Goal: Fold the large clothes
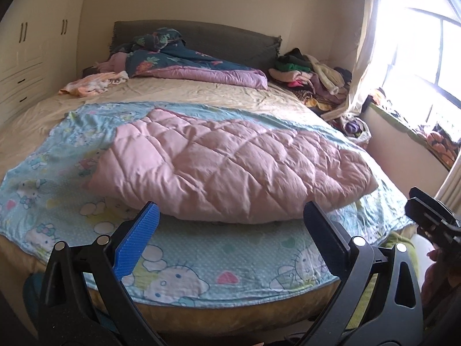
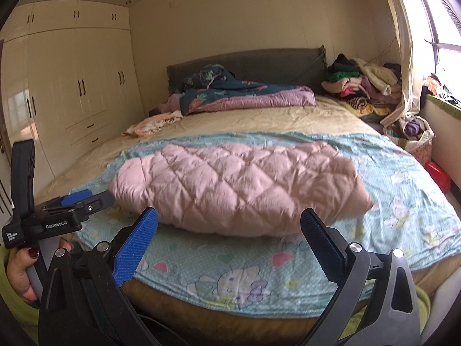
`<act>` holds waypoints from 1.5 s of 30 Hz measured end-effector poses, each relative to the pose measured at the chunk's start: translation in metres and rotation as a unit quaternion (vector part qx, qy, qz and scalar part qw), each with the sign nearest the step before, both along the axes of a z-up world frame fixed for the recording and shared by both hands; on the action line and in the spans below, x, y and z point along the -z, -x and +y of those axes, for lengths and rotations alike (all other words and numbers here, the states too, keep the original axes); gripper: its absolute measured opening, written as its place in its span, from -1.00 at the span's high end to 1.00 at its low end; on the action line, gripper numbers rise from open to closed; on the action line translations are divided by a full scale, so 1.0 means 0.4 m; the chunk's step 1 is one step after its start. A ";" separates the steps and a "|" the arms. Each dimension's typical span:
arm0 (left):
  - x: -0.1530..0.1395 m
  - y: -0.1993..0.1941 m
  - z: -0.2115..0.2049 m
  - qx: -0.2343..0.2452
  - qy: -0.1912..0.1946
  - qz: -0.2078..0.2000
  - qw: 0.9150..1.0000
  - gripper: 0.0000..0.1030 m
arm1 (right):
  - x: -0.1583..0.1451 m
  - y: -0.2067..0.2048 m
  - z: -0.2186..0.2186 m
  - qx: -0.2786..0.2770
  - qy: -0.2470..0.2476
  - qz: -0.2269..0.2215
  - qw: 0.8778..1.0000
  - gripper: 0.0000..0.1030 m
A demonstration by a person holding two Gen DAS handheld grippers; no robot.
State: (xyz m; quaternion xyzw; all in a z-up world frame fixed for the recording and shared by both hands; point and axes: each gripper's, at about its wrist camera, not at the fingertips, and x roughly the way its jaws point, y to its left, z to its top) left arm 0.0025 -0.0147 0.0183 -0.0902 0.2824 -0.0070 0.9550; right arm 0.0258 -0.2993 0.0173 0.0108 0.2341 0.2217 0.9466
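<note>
I see the pink quilt (image 1: 230, 164) lying straight ahead, long axis across both grippers. Left gripper (image 1: 230, 230) and right gripper (image 2: 229, 230) gape empty, about equally near.

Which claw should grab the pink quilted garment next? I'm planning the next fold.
Probably either: both the left claw and the right claw are open and empty, facing the pink quilted garment's near edge.
</note>
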 end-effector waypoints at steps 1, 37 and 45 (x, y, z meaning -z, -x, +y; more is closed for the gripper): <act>0.006 -0.003 -0.005 0.003 -0.001 0.003 1.000 -0.82 | 0.008 -0.001 0.005 0.003 0.003 0.002 1.000 -0.92; 0.021 -0.011 -0.011 0.001 -0.016 0.022 1.000 -0.82 | 0.038 -0.025 0.018 0.012 0.001 0.025 1.000 -0.92; 0.024 -0.013 -0.007 -0.001 -0.018 0.023 1.000 -0.82 | 0.035 -0.021 0.017 0.012 0.002 0.025 1.000 -0.92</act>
